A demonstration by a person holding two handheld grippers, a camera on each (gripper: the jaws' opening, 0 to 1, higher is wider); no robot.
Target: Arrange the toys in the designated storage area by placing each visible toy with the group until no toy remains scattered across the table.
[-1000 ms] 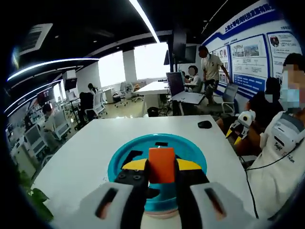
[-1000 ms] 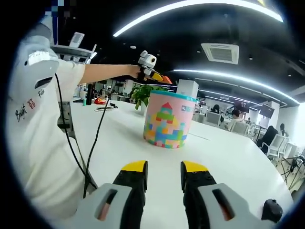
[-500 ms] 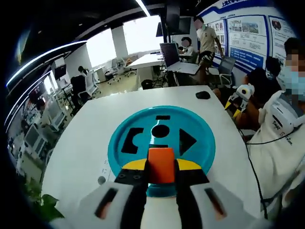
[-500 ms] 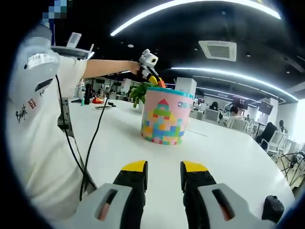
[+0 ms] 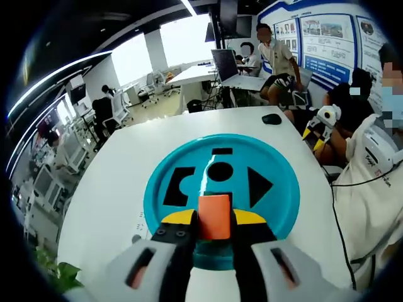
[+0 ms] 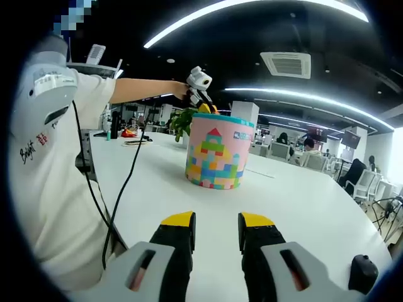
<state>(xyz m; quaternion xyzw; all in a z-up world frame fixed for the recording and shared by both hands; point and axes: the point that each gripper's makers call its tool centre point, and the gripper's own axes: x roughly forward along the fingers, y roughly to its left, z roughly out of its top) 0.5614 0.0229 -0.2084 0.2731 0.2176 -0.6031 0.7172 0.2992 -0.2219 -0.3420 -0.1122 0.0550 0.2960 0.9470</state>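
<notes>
A: In the left gripper view, what is held, and how much room is there?
B: The left gripper [image 5: 214, 221] is clenched on an orange block [image 5: 215, 216], hanging over the near rim of the teal sorter lid [image 5: 170, 168] with its shaped cutouts. Bare white table [image 5: 119, 170] lies all around the lid, out to the far edge.

A: And the right gripper view?
B: It shows the tub's pink patterned side [image 6: 217, 157], well apart from the right gripper [image 6: 215, 236], whose jaws stand slightly parted, grasping nothing. Open tabletop lies between.
</notes>
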